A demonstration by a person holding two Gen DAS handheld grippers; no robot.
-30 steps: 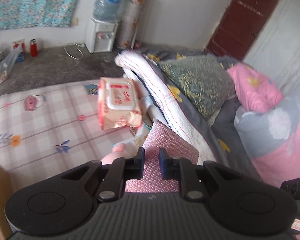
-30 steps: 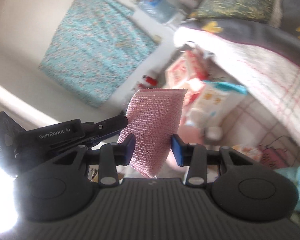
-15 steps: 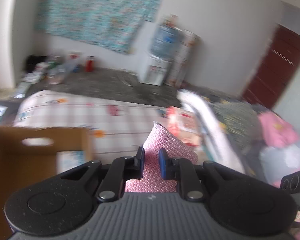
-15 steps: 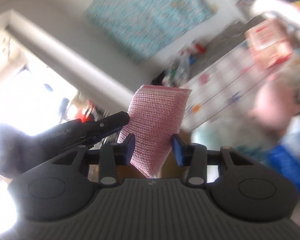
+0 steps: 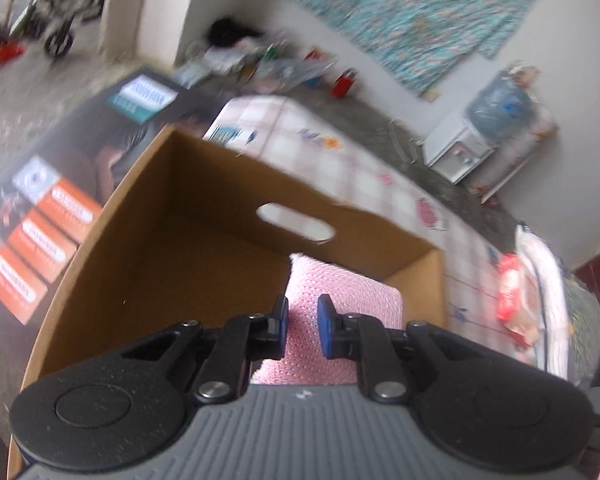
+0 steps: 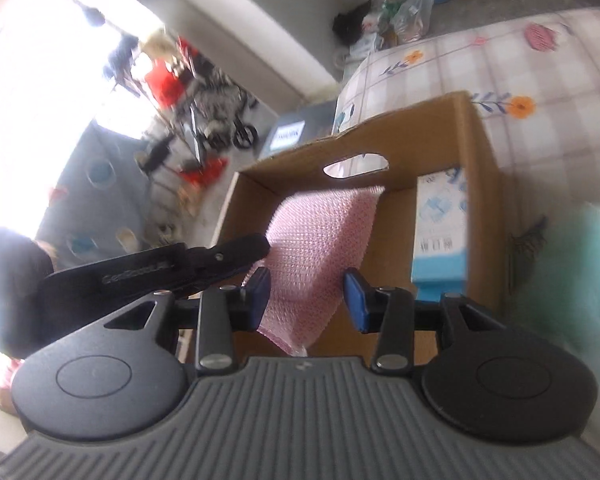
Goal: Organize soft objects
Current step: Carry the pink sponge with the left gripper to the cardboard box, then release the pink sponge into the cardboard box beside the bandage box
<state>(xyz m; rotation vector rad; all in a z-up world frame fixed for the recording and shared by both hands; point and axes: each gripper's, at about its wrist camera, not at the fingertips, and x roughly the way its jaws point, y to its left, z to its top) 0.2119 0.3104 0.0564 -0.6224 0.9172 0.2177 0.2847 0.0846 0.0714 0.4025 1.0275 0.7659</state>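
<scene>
My left gripper [image 5: 302,326] is shut on a pink knitted cloth [image 5: 342,292] and holds it over the open brown cardboard box [image 5: 204,208]. In the right wrist view the same pink cloth [image 6: 320,236] hangs above the box [image 6: 480,152], with the left gripper's black finger clamped on its left edge. My right gripper [image 6: 306,294] has its jaws wider than the cloth, which hangs between them; only the left pad is near it. A light blue tissue pack [image 6: 440,232] stands inside the box at its right wall.
The box sits at the foot of a checked flowered mattress [image 6: 540,64]. A dark printed carton [image 5: 52,208] lies on the floor beside the box. Red-and-white wipes packs [image 5: 508,292] and a rolled quilt [image 5: 540,272] lie further up the bed.
Both grippers swung left from the pile of soft things to above the cardboard box, carrying the pink cloth. The right gripper's jaws have widened off the cloth.
</scene>
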